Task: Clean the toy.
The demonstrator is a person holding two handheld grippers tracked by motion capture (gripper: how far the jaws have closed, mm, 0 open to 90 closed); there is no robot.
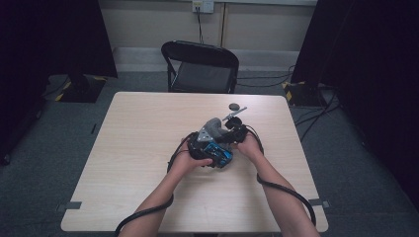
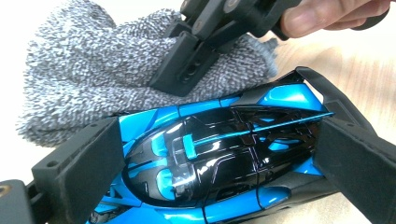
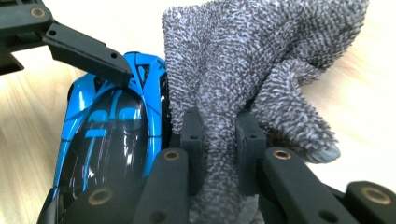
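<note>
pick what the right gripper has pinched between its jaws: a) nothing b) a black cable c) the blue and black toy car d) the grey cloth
d: in the right gripper view the right gripper has its jaws closed on a fold of the grey cloth, while the blue and black toy car lies beside it, clamped by the left gripper at both ends.

Toy car [image 2: 219, 154]: glossy blue and black plastic, smooth, throwing highlights. Cloth [image 3: 252, 70]: grey-white flecked, nubby looped pile, rough and matt. Hand-held gripper [image 3: 219, 154]: matt black plastic arms, dull foam-like pads. Tabletop [image 1: 143, 138]: pale wood-grain laminate, smooth, low sheen.
</note>
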